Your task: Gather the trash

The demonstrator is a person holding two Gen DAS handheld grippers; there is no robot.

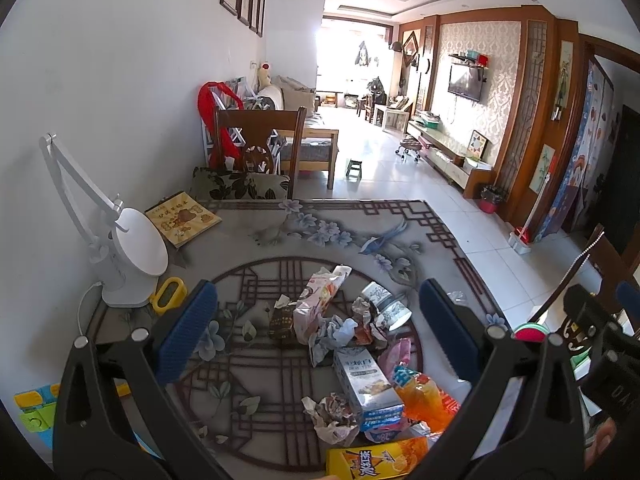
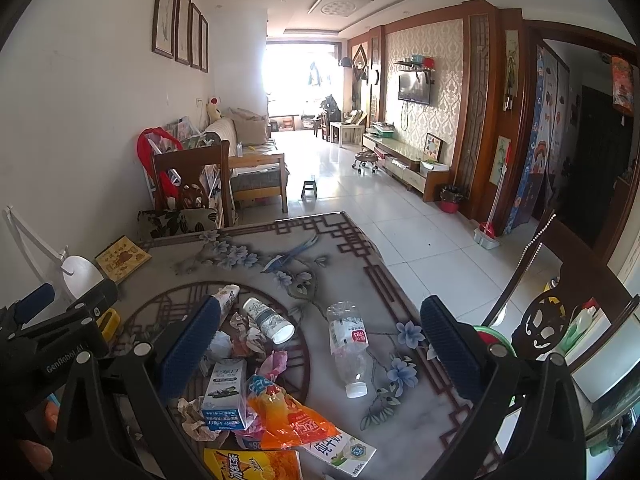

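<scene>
Left gripper: we hold the left gripper (image 1: pixel 316 332) above the table with its two blue-padded fingers spread wide; nothing is between them, and the trash pile shows in the gap.
Right gripper: our right gripper (image 2: pixel 320 344) is also spread wide and holds nothing; it hovers over the table, to the right of the left one.
Table: the table (image 1: pixel 352 220) carries a grey cloth with a flower and lattice pattern; all the trash lies on it.
Trash pile: in the middle of the round pattern we see a paper cup (image 2: pixel 268 320) on its side, crumpled paper (image 1: pixel 334 420), a printed snack bag (image 1: pixel 320 300) and a small dark packet (image 1: pixel 282 322), all close together.
Cartons: a blue and white milk carton (image 1: pixel 366 384) lies in the pile, touching an orange wrapper (image 2: pixel 288 416); another white carton (image 2: pixel 344 452) lies under the wrapper's near edge.
Yellow bag: a yellow snack bag (image 1: pixel 376 460) is at the near edge of the table.
Bottle: a clear plastic bottle (image 2: pixel 350 348) lies on its side, apart from the pile, to the right, between the fingers of the right gripper in its view.
Other things: a white desk lamp (image 1: pixel 128 260), a yellow clock (image 1: pixel 168 294) just beside its base and a book (image 1: pixel 182 218) stand at the left side; a wooden chair (image 1: pixel 260 140) is behind the table.
</scene>
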